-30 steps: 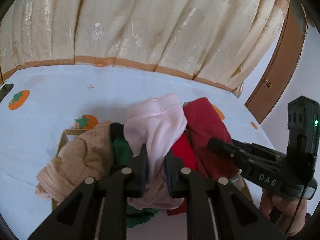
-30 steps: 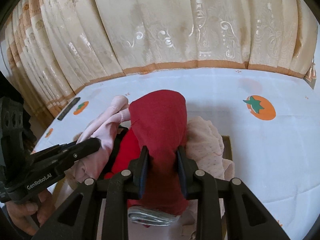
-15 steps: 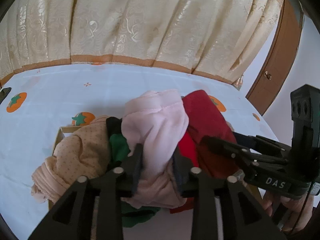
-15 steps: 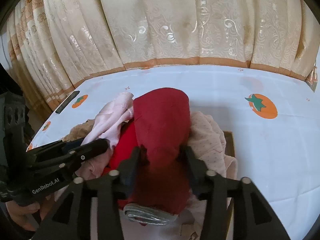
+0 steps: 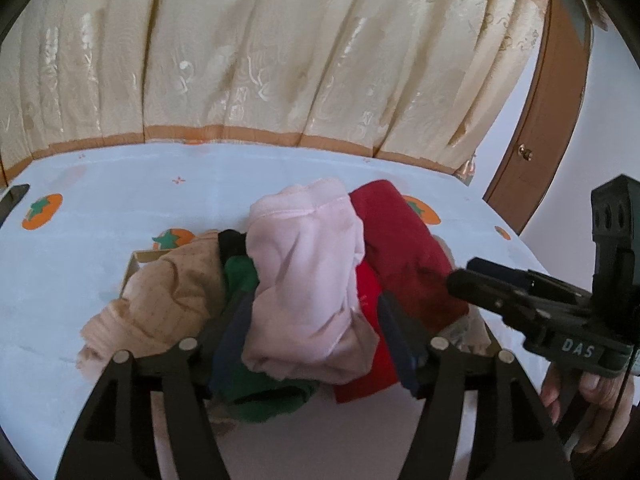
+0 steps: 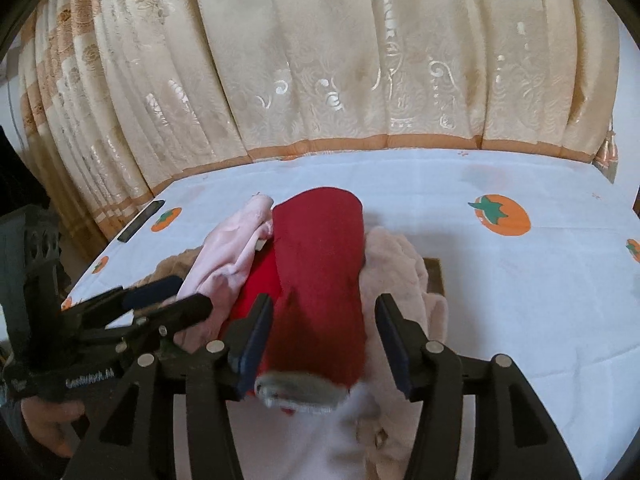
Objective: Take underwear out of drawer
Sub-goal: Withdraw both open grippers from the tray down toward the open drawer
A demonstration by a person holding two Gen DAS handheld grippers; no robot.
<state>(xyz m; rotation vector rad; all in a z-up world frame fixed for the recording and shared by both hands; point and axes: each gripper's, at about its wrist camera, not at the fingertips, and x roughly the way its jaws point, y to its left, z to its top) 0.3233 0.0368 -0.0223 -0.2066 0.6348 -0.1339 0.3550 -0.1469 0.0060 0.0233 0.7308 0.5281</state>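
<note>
A small cardboard drawer box on the bed is stuffed with rolled underwear. In the left wrist view my left gripper is open, its jaws spread either side of a pale pink roll. Beside the roll lie a green piece, a peach dotted piece and a dark red roll. In the right wrist view my right gripper is open around the dark red roll, which has a grey waistband. The pink roll lies to its left.
The bed sheet is white with orange persimmon prints. Cream curtains hang behind. A dark phone lies at the bed's far left edge. A wooden door stands at the right. A pale pink garment lies right of the red roll.
Both grippers were shut on their rolls one second ago. Both have opened wide, and the pink and red rolls now rest loose on the pile.
</note>
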